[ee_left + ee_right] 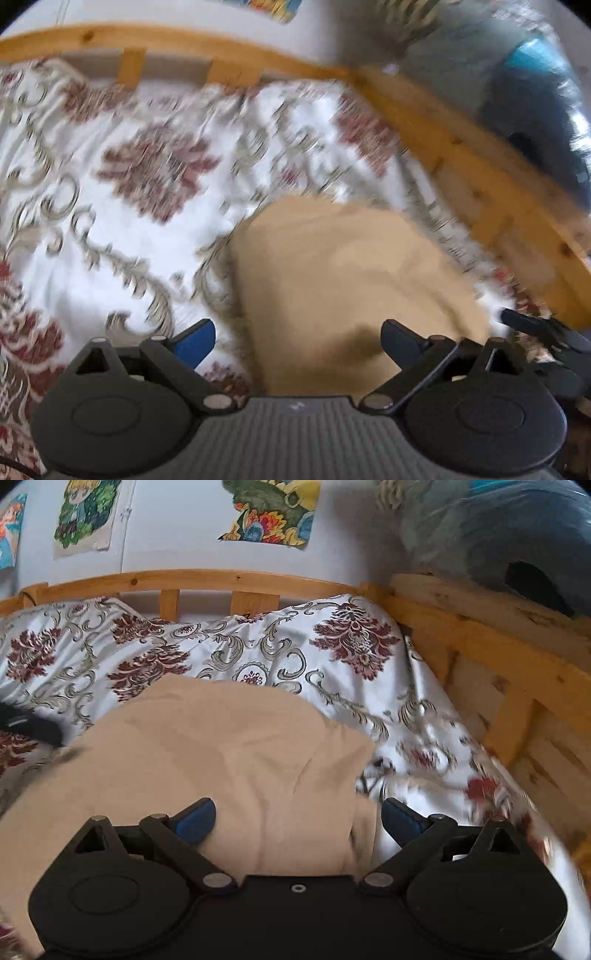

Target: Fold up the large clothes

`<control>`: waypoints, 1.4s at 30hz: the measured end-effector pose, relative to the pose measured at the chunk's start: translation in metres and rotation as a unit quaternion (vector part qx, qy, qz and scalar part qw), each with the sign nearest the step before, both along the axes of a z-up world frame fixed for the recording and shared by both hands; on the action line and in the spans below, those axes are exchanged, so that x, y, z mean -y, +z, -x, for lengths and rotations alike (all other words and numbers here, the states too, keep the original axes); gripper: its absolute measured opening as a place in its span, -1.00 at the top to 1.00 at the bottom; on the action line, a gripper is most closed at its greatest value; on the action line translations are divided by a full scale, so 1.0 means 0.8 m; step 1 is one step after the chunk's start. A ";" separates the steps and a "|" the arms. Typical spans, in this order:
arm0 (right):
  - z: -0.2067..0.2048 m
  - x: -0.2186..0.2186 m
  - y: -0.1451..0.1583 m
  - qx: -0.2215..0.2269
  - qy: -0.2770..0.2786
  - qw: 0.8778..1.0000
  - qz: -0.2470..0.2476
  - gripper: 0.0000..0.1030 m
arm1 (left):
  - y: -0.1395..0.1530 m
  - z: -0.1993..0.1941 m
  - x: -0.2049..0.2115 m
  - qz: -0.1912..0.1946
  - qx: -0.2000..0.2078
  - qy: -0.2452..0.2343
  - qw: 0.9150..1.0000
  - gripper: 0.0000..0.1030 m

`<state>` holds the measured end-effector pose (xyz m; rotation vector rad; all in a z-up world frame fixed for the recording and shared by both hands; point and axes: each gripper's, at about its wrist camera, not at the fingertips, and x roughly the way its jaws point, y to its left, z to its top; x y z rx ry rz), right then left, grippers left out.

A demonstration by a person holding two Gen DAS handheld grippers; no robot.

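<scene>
A large beige garment point(332, 288) lies folded over on a bed with a white floral bedspread point(110, 229). My left gripper point(297, 345) is open, its blue-padded fingers spread wide just above the garment's near edge, holding nothing. The view is motion-blurred. In the right wrist view the same garment point(221, 746) spreads out ahead. My right gripper point(297, 821) is open over the garment's right edge, its jaws wide apart with cloth lying between them, not pinched. The right gripper also shows at the left view's right edge point(543, 332).
A wooden bed rail point(192, 579) runs along the far side and a wooden side frame point(498, 657) along the right. Colourful pictures point(273, 513) hang on the white wall. A bluish bag point(517, 535) sits beyond the frame. A dark object point(29, 723) lies at left.
</scene>
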<state>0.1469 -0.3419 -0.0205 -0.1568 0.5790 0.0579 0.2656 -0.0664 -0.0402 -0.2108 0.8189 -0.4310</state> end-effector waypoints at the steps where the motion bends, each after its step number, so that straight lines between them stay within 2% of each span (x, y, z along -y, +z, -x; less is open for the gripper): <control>1: 0.005 -0.001 -0.004 -0.005 -0.006 1.000 -0.005 -0.87 | -0.008 -0.002 0.005 -0.011 -0.010 0.000 1.000 -0.89; 4: 0.013 -0.001 -0.025 -0.030 -0.036 0.999 -0.012 -0.87 | -0.019 0.004 0.011 -0.021 -0.004 0.001 1.000 -0.89; 7: 0.017 0.012 -0.047 -0.046 -0.064 0.995 -0.060 -0.88 | -0.029 0.009 0.014 -0.055 0.008 -0.005 0.998 -0.90; 10: 0.017 0.016 -0.059 -0.045 -0.065 0.995 -0.066 -0.92 | -0.037 0.008 0.019 -0.064 0.003 0.004 0.998 -0.93; 13: 0.020 0.017 -0.058 -0.043 -0.067 0.994 -0.069 -0.91 | -0.031 0.010 0.021 -0.075 0.016 0.001 0.997 -0.95; 15: 0.024 0.020 -0.053 -0.036 -0.062 0.994 -0.083 -0.88 | -0.022 0.010 0.013 -0.058 0.010 -0.001 0.998 -0.93; 19: 0.022 0.036 -0.027 -0.017 -0.051 0.990 -0.129 -0.87 | -0.014 0.016 -0.025 0.049 -0.022 -0.024 0.998 -0.96; 21: 0.009 0.044 -0.018 -0.025 -0.046 0.987 -0.153 -0.86 | -0.018 0.018 -0.031 0.073 -0.033 -0.040 0.996 -0.96; 25: -0.030 0.061 -0.013 -0.071 -0.054 0.980 -0.179 -0.77 | -0.036 0.010 -0.025 0.094 -0.068 -0.081 0.990 -0.96; 29: -0.057 0.072 -0.021 -0.106 -0.067 0.974 -0.190 -0.72 | -0.054 0.002 -0.017 0.105 -0.091 -0.092 0.986 -1.00; 32: -0.061 0.075 -0.026 -0.111 -0.065 0.971 -0.202 -0.74 | -0.059 -0.003 -0.015 0.111 -0.100 -0.093 0.984 -1.00; 39: -0.057 0.074 -0.028 -0.108 -0.056 0.973 -0.197 -0.72 | -0.055 0.001 -0.008 0.096 -0.101 -0.091 0.986 -1.00; 42: -0.057 0.073 -0.028 -0.110 -0.052 0.971 -0.204 -0.53 | -0.055 -0.001 -0.005 0.098 -0.109 -0.093 0.985 -1.00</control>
